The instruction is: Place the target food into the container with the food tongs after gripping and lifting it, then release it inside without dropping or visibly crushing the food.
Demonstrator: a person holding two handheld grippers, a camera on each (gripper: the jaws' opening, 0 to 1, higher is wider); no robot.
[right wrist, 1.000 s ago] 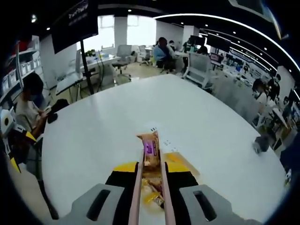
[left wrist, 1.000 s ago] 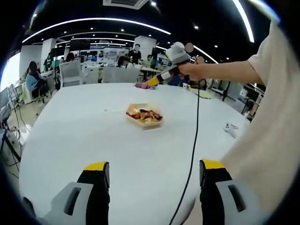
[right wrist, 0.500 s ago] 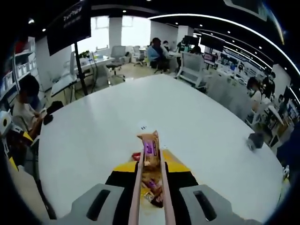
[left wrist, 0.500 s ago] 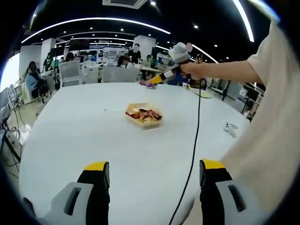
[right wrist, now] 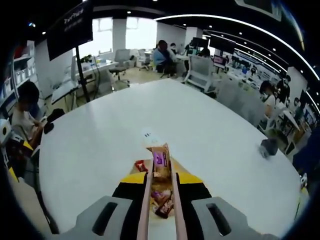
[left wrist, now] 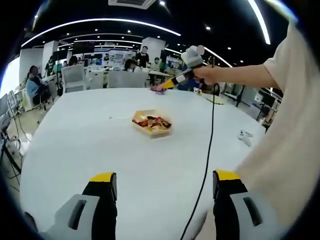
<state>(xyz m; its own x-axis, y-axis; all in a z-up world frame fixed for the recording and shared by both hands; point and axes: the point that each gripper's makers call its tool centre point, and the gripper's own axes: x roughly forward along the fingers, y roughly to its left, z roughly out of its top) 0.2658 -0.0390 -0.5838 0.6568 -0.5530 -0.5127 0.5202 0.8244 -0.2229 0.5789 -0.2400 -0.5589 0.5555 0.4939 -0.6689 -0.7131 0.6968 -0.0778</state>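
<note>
Right gripper [right wrist: 161, 176]: jaws clenched on food tongs [right wrist: 146, 200], tongs pinching orange-purple snack packet [right wrist: 160, 161] at lower centre, above container [right wrist: 186, 169].

Left gripper [left wrist: 164, 192]: jaws released, holding nothing; container mid-frame on white tabletop [left wrist: 100, 145], right gripper upper right.

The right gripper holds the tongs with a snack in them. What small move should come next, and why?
Probably lower the right gripper straight down toward the container. The tongs grip a wrapped snack, and in the right gripper view the container lies directly beneath it, while in the left gripper view the right gripper is raised well above the table. Releasing from there might drop the food.
</note>
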